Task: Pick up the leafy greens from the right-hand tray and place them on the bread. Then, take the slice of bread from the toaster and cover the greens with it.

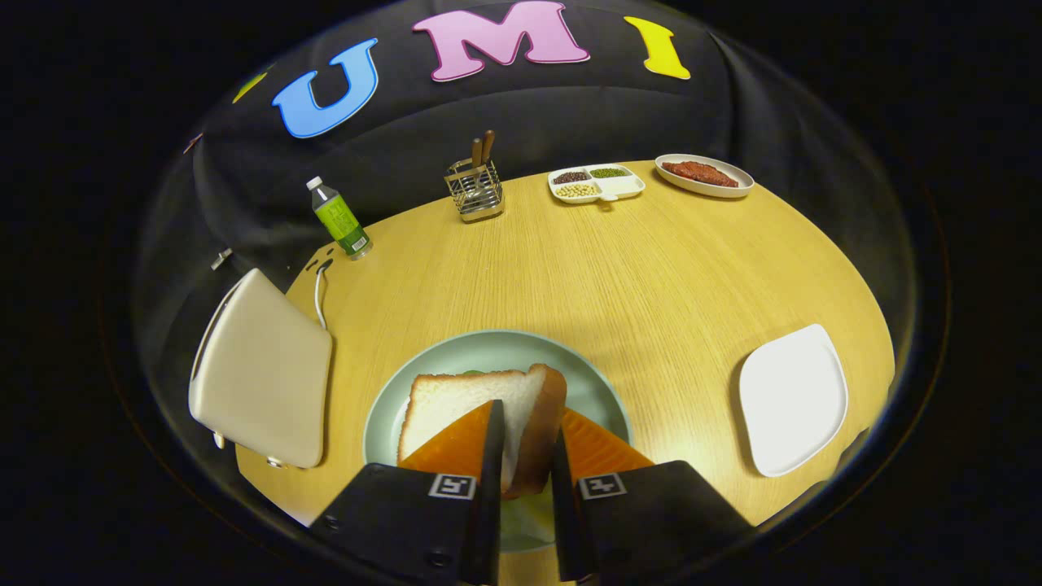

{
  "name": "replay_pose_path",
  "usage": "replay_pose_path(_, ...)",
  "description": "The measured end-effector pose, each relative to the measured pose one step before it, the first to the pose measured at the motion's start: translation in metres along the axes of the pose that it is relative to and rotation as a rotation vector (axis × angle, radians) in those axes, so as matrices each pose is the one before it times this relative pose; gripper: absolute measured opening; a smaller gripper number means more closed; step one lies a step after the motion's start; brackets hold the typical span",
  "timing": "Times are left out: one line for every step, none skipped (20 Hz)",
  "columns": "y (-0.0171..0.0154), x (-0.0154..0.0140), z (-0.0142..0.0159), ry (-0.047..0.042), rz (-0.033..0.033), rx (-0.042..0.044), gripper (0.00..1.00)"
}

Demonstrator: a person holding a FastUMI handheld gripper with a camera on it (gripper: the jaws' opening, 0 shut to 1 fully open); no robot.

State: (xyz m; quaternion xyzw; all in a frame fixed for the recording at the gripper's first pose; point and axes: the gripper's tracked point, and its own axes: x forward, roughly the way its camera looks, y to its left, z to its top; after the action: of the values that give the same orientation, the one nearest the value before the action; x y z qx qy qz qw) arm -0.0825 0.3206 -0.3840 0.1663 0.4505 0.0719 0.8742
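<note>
My gripper point(525, 443) is shut on a slice of bread point(456, 403), both fingers pressing its crusted edge. The slice stands tilted on edge between the fingers, over the pale green plate point(423, 366) that lies just ahead of them. A sliver of leafy green point(475, 373) peeks out behind the slice's top edge, and a pale green patch shows low between the fingers; what lies on the plate under the slice is hidden. The cream toaster point(260, 370) stands left of the plate. The white square tray point(794, 399) lies to the right with nothing on it.
At the table's far side stand a green bottle point(340, 218), a wire holder with utensils point(475, 187), a divided dish of beans point(597, 182) and an oval plate with meat point(703, 173). A white cable point(319, 293) runs behind the toaster. Bare wood table point(619, 268) spreads beyond the plate.
</note>
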Motion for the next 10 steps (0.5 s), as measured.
replay_pose_path(-0.00483,0.00092,-0.00002,0.00214,-0.01870,-0.01978,0.37)
replay_pose_path(-0.00847,-0.00166,0.00051,-0.00549,-0.02901,-0.02021,0.49)
replay_pose_path(-0.00435,-0.00107,-0.00043,0.00065,-0.00914,-0.01947,0.60)
replay_pose_path(-0.00007,-0.00014,0.00159,-0.00827,-0.00310,-0.01196,0.71)
replay_pose_path(-0.00043,-0.00108,0.00308,-0.00731,0.00371,-0.00783,0.76)
replay_pose_path(0.00065,-0.00077,0.00037,-0.00174,0.00429,-0.00381,0.80)
replay_pose_path(0.00137,-0.00110,0.00096,0.00129,0.00320,-0.00117,0.83)
replay_pose_path(-0.00164,-0.00047,-0.00106,0.00379,-0.00152,-0.00261,0.89)
replay_pose_path(-0.00146,-0.00025,-0.00030,-0.00050,0.00015,0.00079,0.96)
replay_pose_path(-0.00070,-0.00252,0.00235,-0.00198,0.00303,-0.00073,1.00)
